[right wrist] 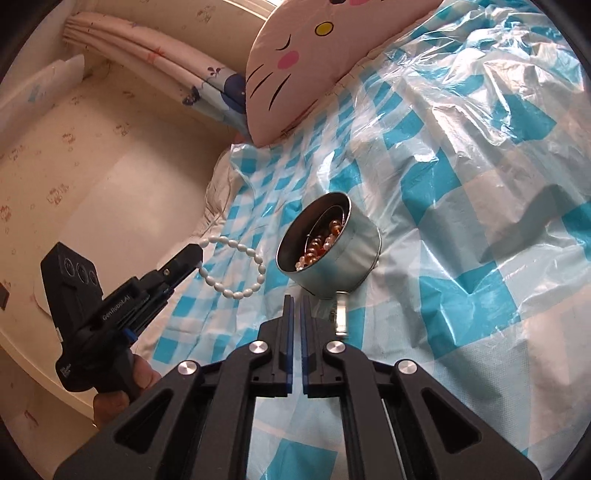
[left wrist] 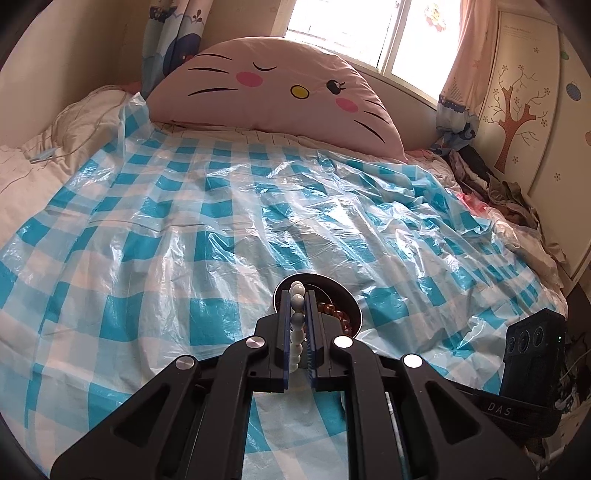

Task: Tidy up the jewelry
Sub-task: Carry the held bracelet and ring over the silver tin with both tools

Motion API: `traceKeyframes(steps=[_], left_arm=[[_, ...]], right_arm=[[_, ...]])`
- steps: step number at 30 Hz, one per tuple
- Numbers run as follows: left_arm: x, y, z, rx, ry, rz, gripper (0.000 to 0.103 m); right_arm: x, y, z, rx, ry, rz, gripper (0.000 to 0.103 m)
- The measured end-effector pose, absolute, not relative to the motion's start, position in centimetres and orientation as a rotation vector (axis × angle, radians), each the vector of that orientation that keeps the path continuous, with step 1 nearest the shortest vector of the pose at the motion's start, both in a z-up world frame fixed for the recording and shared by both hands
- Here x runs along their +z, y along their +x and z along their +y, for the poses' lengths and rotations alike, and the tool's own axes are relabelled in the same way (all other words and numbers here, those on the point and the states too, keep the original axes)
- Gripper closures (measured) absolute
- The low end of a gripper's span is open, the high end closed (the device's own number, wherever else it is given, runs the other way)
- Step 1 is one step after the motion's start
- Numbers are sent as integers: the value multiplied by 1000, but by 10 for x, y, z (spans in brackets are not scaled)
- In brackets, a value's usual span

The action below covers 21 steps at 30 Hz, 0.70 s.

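Two grippers: left gripper (right wrist: 197, 254) has its jaws clamped on a white bead bracelet (right wrist: 236, 266); right gripper (right wrist: 295, 301) has its jaws together with nothing between them.
Bracelet: its loop hangs in the air from the left jaws, just beside the tin (right wrist: 332, 251) (in the left wrist view the beads run up between the pads, in front of the tin's mouth).
Tin: round, silver metal, tilted on its side with the opening toward the left gripper; amber and pale beads (right wrist: 319, 243) lie inside.
Clip: a small metal piece (right wrist: 341, 314) lies at the tin's lower edge, just ahead of the right jaws.
Surface: a bed covered by a crinkled, glossy plastic sheet (left wrist: 184, 229) in blue and white checks.
Room: a pink cat-face pillow (left wrist: 273, 96) at the head of the bed, a bright window (left wrist: 351, 33) behind it, curtains (left wrist: 461, 74) at the sides, a wardrobe with a tree decal (left wrist: 517, 110) beside the bed.
Person: a hand (right wrist: 122, 391) grips the left gripper's handle.
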<state>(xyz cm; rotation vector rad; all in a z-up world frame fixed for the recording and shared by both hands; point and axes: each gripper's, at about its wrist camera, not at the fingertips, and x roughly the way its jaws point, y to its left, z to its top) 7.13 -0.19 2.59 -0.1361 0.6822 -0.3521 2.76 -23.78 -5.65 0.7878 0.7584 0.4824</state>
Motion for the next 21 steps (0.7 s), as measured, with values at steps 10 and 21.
traceKeyframes(steps=[10, 21], left_arm=[[24, 72, -11, -358, -122, 689, 96], [26, 69, -13, -374, -133, 672, 96]], right_arm=[[-46, 30, -200, 270, 416, 842, 34], [-65, 41, -175, 208, 208, 928, 47]])
